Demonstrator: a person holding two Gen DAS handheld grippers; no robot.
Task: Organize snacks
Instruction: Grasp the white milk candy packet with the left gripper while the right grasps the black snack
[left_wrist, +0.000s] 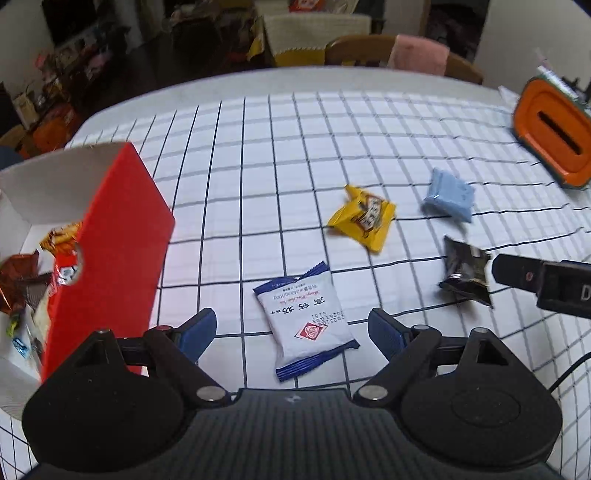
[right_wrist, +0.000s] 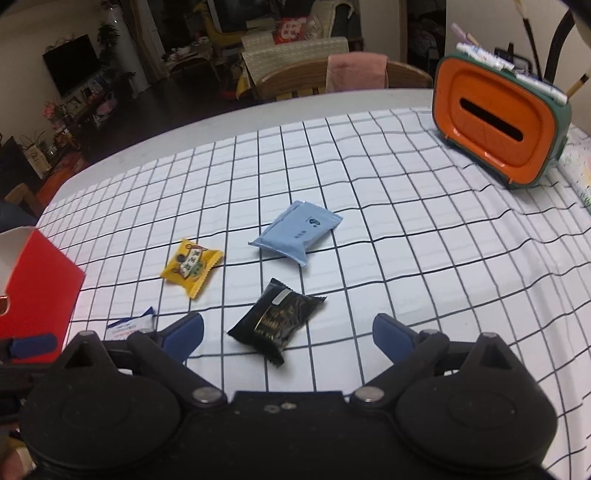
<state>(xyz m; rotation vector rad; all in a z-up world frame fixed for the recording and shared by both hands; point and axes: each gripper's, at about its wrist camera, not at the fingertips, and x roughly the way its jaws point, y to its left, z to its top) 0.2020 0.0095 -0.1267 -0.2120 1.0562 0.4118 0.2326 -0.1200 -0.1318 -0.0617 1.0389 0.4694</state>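
On checked cloth, white packet (left_wrist: 306, 322) lengthwise between left tool (left_wrist: 291, 328) blue pads.

Two near, downward wrist views, same snack-strewn tablecloth (left_wrist: 295, 147).

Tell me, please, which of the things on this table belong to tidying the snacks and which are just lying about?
Part of the job:
- white and blue packet
- black packet
- yellow packet
- light blue packet
- red box, already holding snacks

Just lying about:
- orange tissue holder
- checked tablecloth
- chair with a pink cloth
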